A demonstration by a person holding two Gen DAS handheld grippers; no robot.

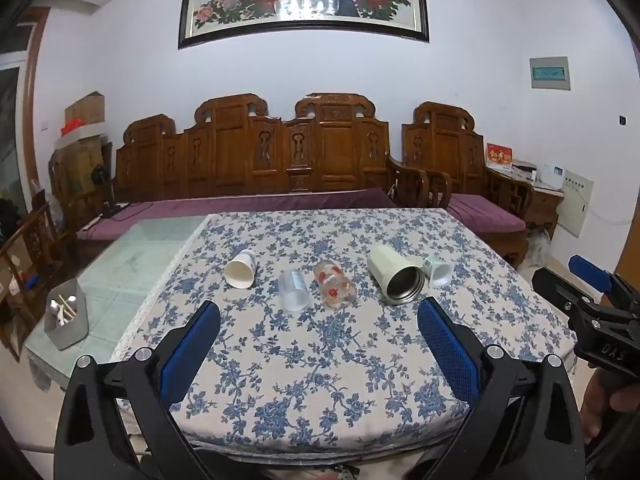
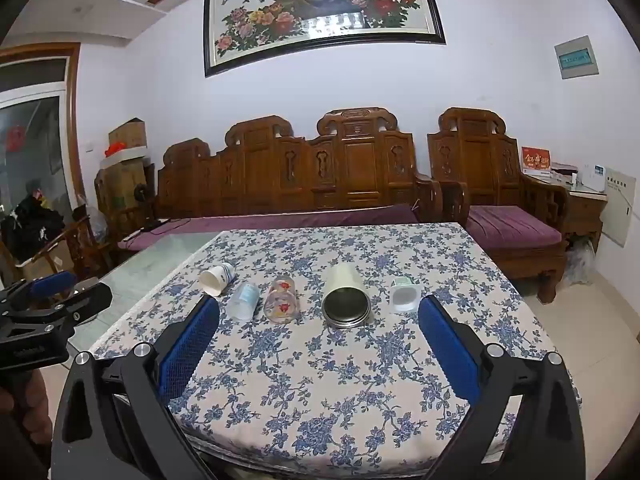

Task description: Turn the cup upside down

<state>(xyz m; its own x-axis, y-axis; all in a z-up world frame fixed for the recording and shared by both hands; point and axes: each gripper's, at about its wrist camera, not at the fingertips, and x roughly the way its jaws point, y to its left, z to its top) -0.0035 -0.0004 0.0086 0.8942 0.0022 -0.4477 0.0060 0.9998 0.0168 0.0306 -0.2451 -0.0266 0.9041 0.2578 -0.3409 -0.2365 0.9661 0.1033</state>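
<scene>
The left gripper [image 1: 318,322] hangs over the near edge of the tabletop with its blue-padded jaws spread wide and nothing between them, and the right gripper [image 2: 319,320] sits beside it in the same released state, also empty, its own blue pads framing the row of cups ahead. In the left wrist view the right gripper [image 1: 592,304] shows at the right margin, off the right edge of the table; in the right wrist view the left gripper [image 2: 48,304] shows at the left margin, over the left edge. A blue-and-white floral tablecloth [image 1: 320,380] covers most of the table, leaving a strip of bare glass top [image 1: 132,264] along the left side. Five cups lie on their sides in a line across the middle of the cloth, all well apart from both grippers. From the left edge toward the right: a white paper cup [image 1: 240,269] with its mouth toward the camera, a clear plastic cup [image 1: 295,290], a glass with red flowers [image 1: 335,284], a pale green steel-lined tumbler [image 1: 395,274] with its open mouth facing forward, and a small mint-and-white cup [image 1: 439,269] just beside the tumbler's right flank. A grey holder with utensils [image 1: 66,319] stands on the glass near the left front corner. Behind the far edge runs a carved wooden bench [image 1: 256,156] with purple cushions.
</scene>
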